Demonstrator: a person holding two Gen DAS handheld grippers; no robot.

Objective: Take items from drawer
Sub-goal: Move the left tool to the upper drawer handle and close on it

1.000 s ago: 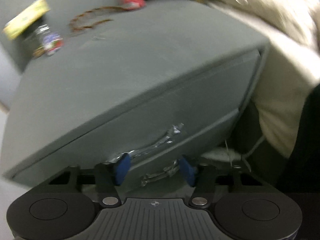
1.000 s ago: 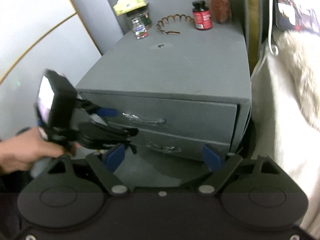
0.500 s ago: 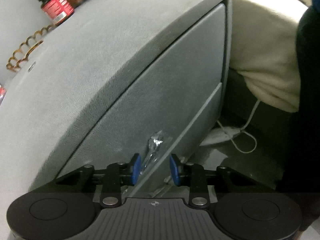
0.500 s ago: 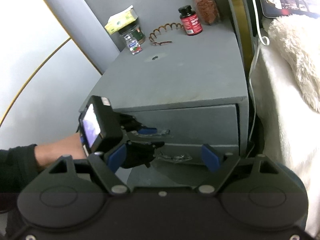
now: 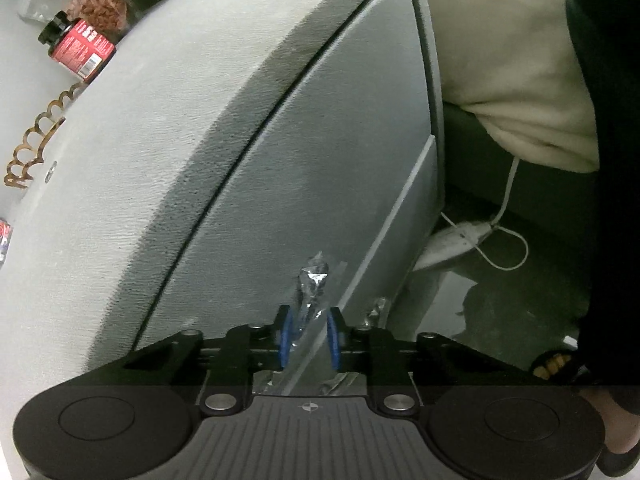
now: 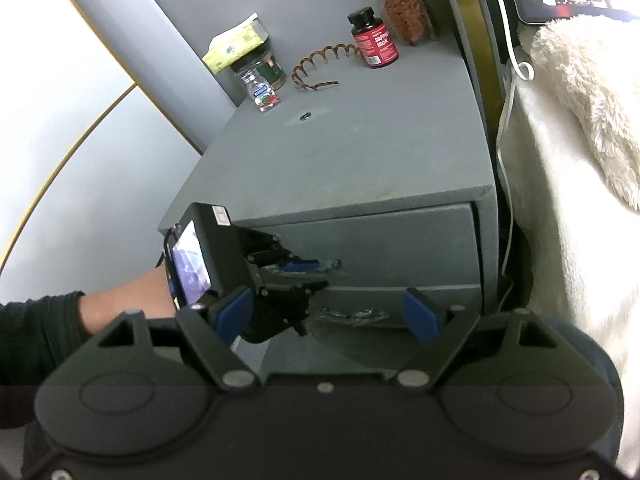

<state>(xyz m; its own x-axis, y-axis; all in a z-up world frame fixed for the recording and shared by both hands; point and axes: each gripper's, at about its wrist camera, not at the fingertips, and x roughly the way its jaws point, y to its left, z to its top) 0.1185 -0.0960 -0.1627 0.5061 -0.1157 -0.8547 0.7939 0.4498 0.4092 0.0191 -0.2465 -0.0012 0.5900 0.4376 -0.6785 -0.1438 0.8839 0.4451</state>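
Observation:
A grey nightstand (image 6: 360, 168) has two closed drawers with silver handles. My left gripper (image 5: 310, 338) is turned sideways at the top drawer (image 5: 320, 184), its blue pads closed around the top drawer's handle (image 5: 312, 288). In the right wrist view the left gripper (image 6: 304, 274) is at the top handle (image 6: 334, 265). My right gripper (image 6: 328, 314) is open and empty, held back in front of the lower drawer's handle (image 6: 352, 314).
On the nightstand top stand a red supplement bottle (image 6: 374, 38), a brown hair comb (image 6: 320, 66), small jars (image 6: 260, 80) and a snack bag (image 6: 406, 10). A bed with a cream blanket (image 6: 568, 160) is to the right. A white cable (image 5: 496, 236) lies on the floor.
My left gripper moved in to the top drawer's handle, turned sideways and closed its fingers around it. The right gripper rose slightly and stayed open.

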